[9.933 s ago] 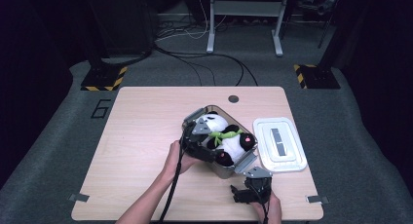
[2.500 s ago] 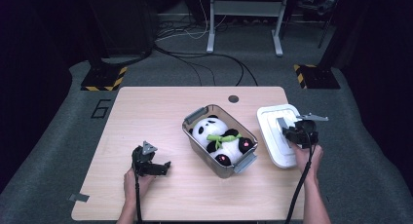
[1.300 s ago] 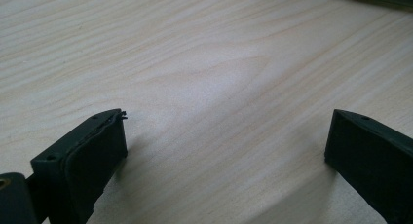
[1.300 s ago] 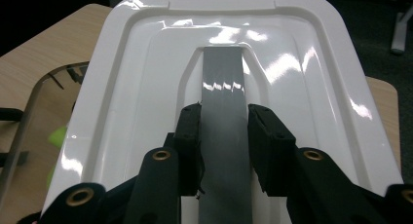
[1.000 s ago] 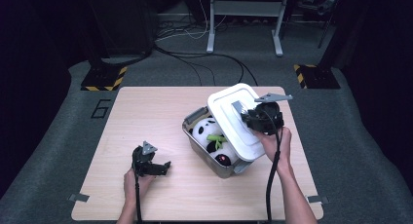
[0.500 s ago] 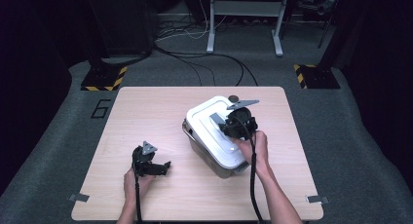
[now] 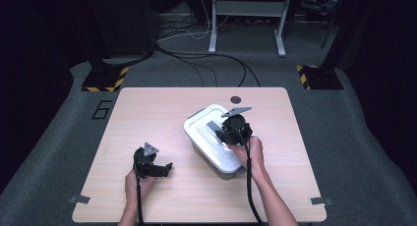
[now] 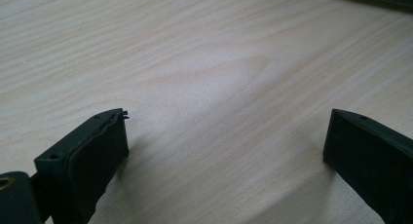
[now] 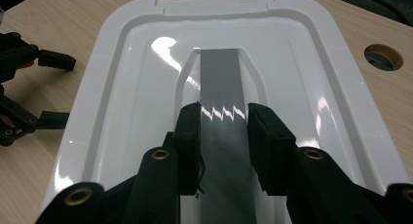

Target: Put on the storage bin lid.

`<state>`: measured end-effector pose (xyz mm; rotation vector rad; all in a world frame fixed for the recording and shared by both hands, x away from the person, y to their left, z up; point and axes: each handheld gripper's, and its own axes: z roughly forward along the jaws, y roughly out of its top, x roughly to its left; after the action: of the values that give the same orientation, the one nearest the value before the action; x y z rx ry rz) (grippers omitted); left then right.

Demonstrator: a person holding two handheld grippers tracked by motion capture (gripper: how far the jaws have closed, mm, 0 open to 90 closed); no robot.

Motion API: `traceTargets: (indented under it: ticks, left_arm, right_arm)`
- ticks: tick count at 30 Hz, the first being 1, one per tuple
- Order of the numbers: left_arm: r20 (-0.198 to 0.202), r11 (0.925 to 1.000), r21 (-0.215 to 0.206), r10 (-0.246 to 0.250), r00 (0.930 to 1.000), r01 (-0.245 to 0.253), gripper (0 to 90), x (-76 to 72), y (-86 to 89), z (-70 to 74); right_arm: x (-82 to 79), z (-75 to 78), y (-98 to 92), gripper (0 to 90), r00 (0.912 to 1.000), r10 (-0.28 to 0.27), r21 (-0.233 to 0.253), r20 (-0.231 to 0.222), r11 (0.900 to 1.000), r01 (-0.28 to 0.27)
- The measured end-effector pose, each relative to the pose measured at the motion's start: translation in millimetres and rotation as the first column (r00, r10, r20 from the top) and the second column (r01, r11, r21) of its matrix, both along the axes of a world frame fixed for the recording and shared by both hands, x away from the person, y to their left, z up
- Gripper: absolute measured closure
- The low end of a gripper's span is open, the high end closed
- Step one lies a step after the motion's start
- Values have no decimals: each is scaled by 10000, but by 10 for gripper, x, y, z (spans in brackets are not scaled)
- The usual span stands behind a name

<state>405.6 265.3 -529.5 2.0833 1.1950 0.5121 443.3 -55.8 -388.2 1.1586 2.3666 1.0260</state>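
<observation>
High view. A pale wooden counter (image 7: 147, 113) carries a grey storage box (image 7: 206, 155) slightly toward 3 o'clock of centre. A white lid (image 7: 209, 137) lies on top of the box, so the contents are hidden; only a strip of the box wall shows along the lid's 7 o'clock edge. The right gripper (image 7: 227, 132) rests on the lid, its jaws lost against the dark body. The left gripper (image 7: 164, 168) sits on the counter toward 8 o'clock of the box, well apart from it, jaws spread. A round hole (image 7: 236, 99) marks the counter at 12 o'clock of the box.

Left gripper view. The left gripper (image 8: 224, 151) is released: its two black jaws stand wide apart with bare wood grain between them. Both jaws are cut off at the frame's lower corners. A dark edge at 1 o'clock is too cropped to identify.

Right gripper view. The right gripper (image 9: 223, 131) is clenched on the grey handle strip (image 9: 220, 78) running down the middle of the lid (image 9: 122, 87), one jaw pressed against each side. The strip's near end is hidden under the gripper body. The left gripper (image 9: 24, 87) appears at 9 o'clock, partly cropped; the hole (image 9: 383, 57) lies at 2 o'clock.
</observation>
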Motion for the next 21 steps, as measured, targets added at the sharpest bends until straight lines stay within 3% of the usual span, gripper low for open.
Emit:
traceTargets:
  ticks: [1,3,6,10,13,18,21]
  left_arm:
    - [3,10000,-3,2,10000,-2,22,0,0,0]
    - [1,10000,-6,25,10000,-25,23,-1,-1,0]
    - [12,10000,-16,12,10000,-12,23,0,-1,-1]
    - [13,10000,-15,11,10000,-11,23,0,-1,-1]
    - [18,10000,-17,9,10000,-9,24,0,-1,-1]
    - [38,10000,35,-26,10000,26,26,0,2,1]
    - [28,10000,36,-14,10000,14,26,-1,1,2]
  right_arm:
    - [10,2,-12,658,9999,151,-21,38,9999,-151]
    - [8,20,-37,484,9997,251,31,-36,9997,-251]
    - [-81,89,-115,327,9983,308,303,501,9990,-324]
    - [-335,218,-338,162,9927,23,876,1207,9961,-130]
    - [-586,210,-588,100,9851,-208,947,1706,9955,46]
    - [-1076,-80,-1070,55,9649,-1210,1098,2329,9892,975]
    - [-1302,-427,-1346,0,9591,-2020,848,1982,9784,1885]
